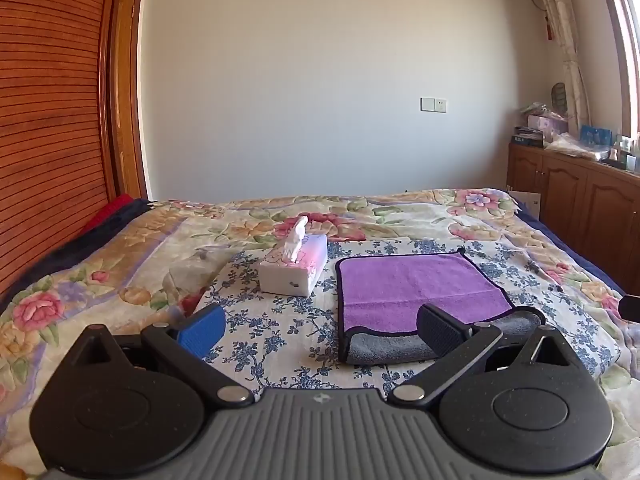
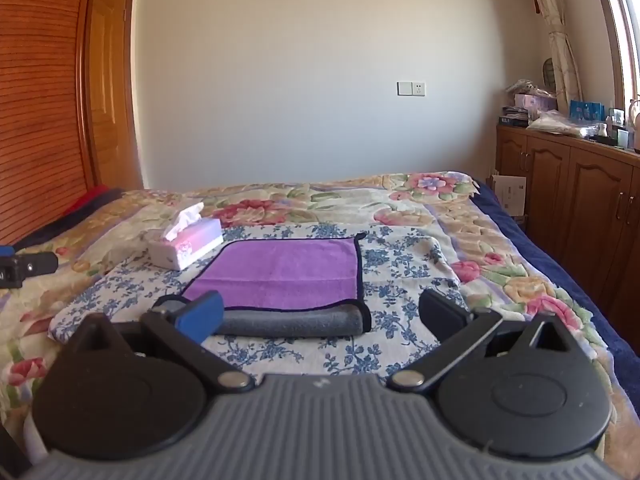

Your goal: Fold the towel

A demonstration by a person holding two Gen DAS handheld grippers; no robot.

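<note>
- Your left gripper [image 1: 320, 328] and right gripper [image 2: 322, 314] both hang spread wide, grasping nothing.
- The purple microfibre towel [image 2: 280, 272] lies on the blue-flowered cloth [image 2: 400, 264] mid-bed, near edge rolled grey-side up.
- It looks soft, light and floppy; pinch its near corners.

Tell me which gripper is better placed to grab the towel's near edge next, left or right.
Roughly even, slight edge to the left gripper: its black finger already overlaps the towel's rolled grey edge near the right corner. The right gripper, equally open, has its blue finger at the left corner.
</note>
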